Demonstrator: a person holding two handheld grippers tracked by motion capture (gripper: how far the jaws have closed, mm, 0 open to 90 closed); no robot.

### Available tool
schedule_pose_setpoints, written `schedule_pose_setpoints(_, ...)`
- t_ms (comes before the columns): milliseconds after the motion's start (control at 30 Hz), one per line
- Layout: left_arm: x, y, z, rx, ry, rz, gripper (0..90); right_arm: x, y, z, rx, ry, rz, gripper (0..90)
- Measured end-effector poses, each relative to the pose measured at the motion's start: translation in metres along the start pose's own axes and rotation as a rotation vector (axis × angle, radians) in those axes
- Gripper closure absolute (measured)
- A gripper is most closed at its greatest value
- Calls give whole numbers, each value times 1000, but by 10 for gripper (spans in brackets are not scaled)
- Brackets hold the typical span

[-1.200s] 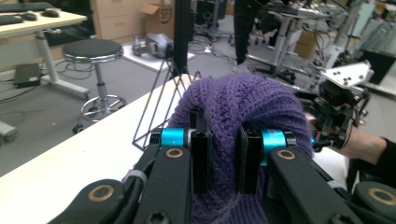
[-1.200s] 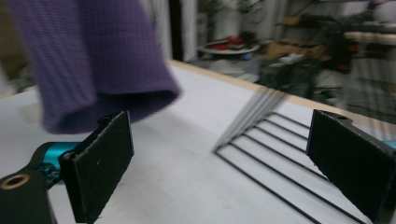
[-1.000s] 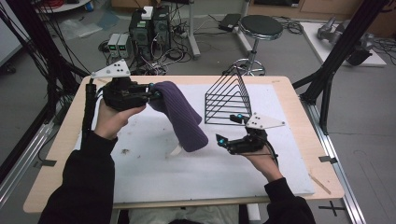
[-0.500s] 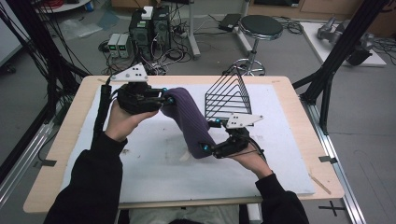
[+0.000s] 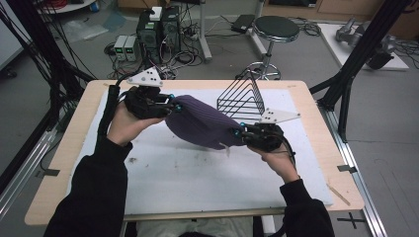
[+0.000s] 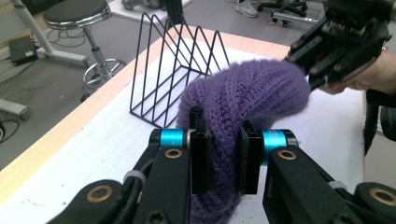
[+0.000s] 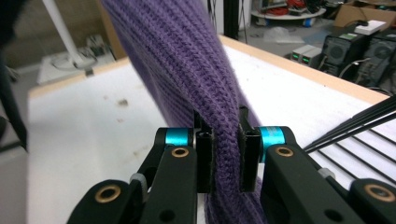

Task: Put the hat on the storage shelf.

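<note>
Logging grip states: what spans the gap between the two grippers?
The purple knit hat, stretched between left gripper and right gripper, high view.

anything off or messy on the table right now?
Nothing stands out. The purple knit hat is held off the mat between the left gripper and the right gripper, each shut on one end. The wire rack stands upright behind. The mat has some small dark smudges.

Knit hat [image 5: 202,123] between grippers, wire rack [image 5: 242,96] behind it
</note>
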State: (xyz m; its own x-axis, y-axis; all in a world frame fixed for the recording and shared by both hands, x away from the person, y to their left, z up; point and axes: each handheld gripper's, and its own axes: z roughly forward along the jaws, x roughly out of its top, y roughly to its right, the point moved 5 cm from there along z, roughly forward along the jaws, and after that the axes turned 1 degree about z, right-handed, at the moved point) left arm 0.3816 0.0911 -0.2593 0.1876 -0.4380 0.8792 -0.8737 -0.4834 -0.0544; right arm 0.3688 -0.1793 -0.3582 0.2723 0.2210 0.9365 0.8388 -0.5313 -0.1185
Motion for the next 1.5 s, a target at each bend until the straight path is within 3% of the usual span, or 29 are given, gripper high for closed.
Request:
schedule_pose_setpoints(167, 11, -2, 5, -5, -6, 12, 789, 5, 9, -7, 9, 7, 24, 822)
schedule_pose_setpoints(300, 21, -3, 9, -3, 5, 24, 789, 8, 12, -9, -8, 12, 14, 822)
schedule_pose_setpoints(667, 37, -13, 15, 14, 65, 7, 789, 36, 27, -25, -54, 28, -15, 822)
schedule_pose_setpoints(933, 68, -17, 16, 89, 91, 56, 791, 50, 38, -23, -69, 53, 9, 821)
schedule_pose_setpoints(1200, 93, -27, 20, 93, 119, 33, 791, 67, 52, -19, -91, 103, 35, 819)
schedule_pose_setpoints(1333, 99, -34, 22, 120, 108, 32, 791, 75, 64, -21, -101, 154, 71, 819)
schedule_pose_setpoints(1500, 107, -36, 26, 168, 117, 46, 790, 83, 72, -17, -133, 160, 72, 818)
